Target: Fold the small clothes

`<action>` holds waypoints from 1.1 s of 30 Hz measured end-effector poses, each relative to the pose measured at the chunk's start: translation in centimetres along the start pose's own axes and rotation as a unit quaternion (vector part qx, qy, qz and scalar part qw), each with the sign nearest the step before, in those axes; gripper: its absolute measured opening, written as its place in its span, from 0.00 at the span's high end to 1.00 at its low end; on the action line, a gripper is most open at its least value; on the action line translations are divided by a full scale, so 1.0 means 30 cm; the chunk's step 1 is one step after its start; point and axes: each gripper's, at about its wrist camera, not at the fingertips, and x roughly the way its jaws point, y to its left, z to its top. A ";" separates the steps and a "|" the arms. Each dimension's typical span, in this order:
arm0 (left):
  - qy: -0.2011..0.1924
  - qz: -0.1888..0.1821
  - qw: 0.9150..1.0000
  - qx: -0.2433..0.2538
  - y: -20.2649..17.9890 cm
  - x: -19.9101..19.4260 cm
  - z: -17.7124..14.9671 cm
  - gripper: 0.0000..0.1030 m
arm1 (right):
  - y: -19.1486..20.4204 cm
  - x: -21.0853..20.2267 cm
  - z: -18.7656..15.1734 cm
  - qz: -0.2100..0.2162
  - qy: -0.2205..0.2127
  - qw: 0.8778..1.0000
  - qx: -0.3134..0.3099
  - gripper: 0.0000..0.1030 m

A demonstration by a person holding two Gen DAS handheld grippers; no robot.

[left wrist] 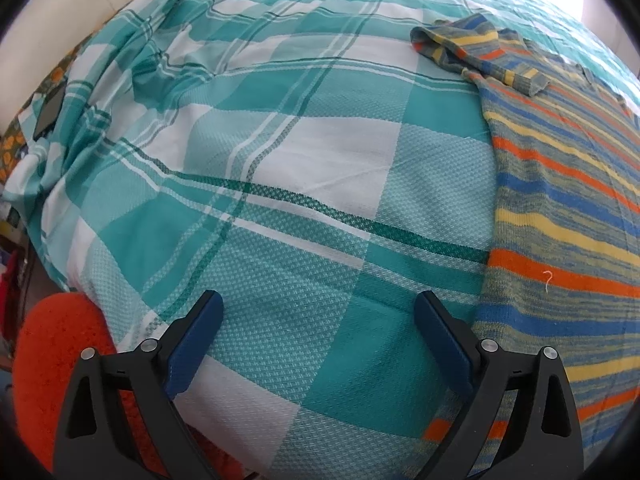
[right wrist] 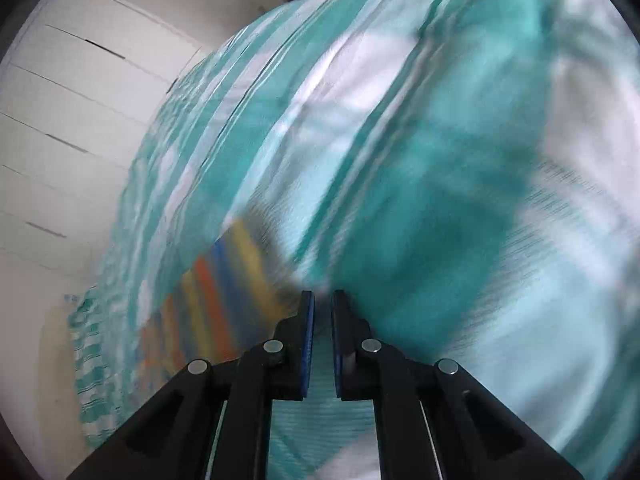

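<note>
Across most of the left wrist view lay a teal-and-white checked woven bedspread (left wrist: 280, 168), w/ a striped knit sweater in orange, blue, yellow & grey-green (left wrist: 560, 216) spread flat along the right side, one sleeve (left wrist: 480, 56) folded over at upper right. Left gripper (left wrist: 318, 320) sat at bottom centre, blue-padded jaws wide apart, nothing btwn them, hovering over bedspread just left of the sweater's edge. An orange fuzzy cushion-like thing (left wrist: 60, 352) showed at lower left, a dark flat phone-like object (left wrist: 50, 114) at far left. Right wrist view was motion-blurred: right gripper (right wrist: 322, 300) at bottom centre, jaws nearly together, only a slim gap, no cloth visibly pinched; sweater lay lower left of it, white panelled wall (right wrist: 72, 120) at upper left.
</note>
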 end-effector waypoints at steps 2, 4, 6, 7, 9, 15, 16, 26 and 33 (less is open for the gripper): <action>-0.015 0.011 0.999 0.029 -0.018 -0.047 0.019 0.10 | -0.017 -0.060 0.024 -0.024 -0.025 0.999 -0.020 0.88; -0.057 -0.001 0.996 0.071 -0.050 -0.133 0.045 0.10 | -0.011 -0.128 0.007 -0.010 -0.028 0.998 -0.047 0.86; -0.104 -0.024 0.986 0.126 -0.105 -0.221 0.096 0.10 | 0.029 -0.189 -0.045 0.012 -0.021 0.996 -0.085 0.82; -0.126 -0.036 0.977 0.166 -0.150 -0.260 0.138 0.09 | 0.061 -0.216 -0.092 0.025 -0.013 0.993 -0.112 0.74; -0.163 -0.051 0.955 0.241 -0.252 -0.310 0.228 0.08 | 0.119 -0.256 -0.201 0.062 0.014 0.985 -0.158 0.60; -0.166 -0.032 0.903 0.396 -0.584 -0.148 0.429 0.14 | 0.322 -0.339 -0.645 0.161 0.085 0.936 -0.301 0.59; -0.156 -0.023 0.896 0.414 -0.623 -0.109 0.434 0.22 | 0.352 -0.334 -0.709 0.175 0.101 0.928 -0.313 0.59; -0.097 -0.056 0.878 0.465 -0.707 0.090 0.473 0.95 | 0.412 -0.274 -0.966 0.162 0.148 0.861 -0.459 0.58; -0.087 -0.171 0.981 0.031 -0.105 0.021 0.845 0.95 | 0.372 -0.248 -0.955 0.142 0.155 0.861 -0.462 0.58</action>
